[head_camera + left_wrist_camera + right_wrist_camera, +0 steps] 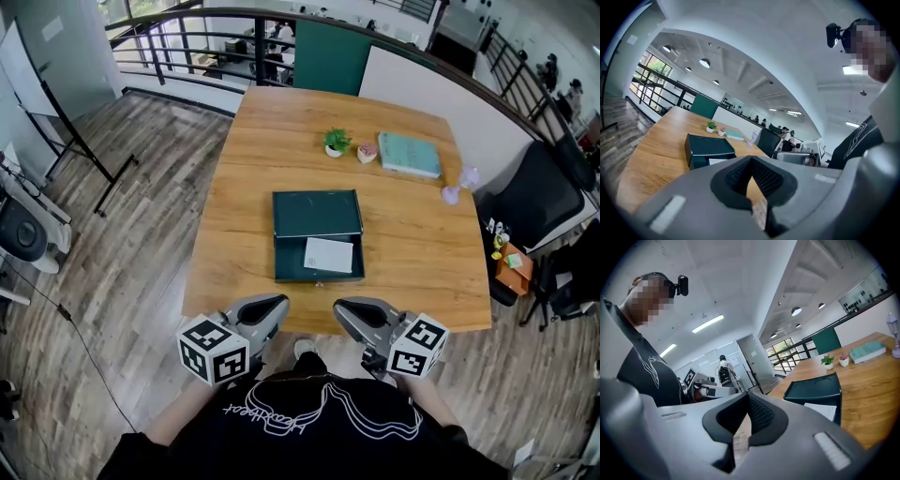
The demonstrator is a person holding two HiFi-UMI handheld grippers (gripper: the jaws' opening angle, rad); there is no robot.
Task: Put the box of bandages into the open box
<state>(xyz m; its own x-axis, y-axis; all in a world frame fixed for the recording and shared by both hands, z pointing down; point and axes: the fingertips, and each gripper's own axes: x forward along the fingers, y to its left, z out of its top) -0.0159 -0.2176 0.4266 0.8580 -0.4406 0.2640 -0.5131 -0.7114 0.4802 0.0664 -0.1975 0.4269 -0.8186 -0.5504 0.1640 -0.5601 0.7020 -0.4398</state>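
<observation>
An open dark green box lies mid-table, its lid folded back. A flat white item rests in its base. A flat teal box lies at the table's far right, apart from it. My left gripper and right gripper hover at the near table edge, tips facing each other, both shut and holding nothing. In the left gripper view the green box sits beyond the shut left gripper. The right gripper view shows the green box past the shut right gripper.
A small potted plant and a pink pot stand beside the teal box. A lilac object sits at the right edge. A black chair stands to the right; a railing runs behind.
</observation>
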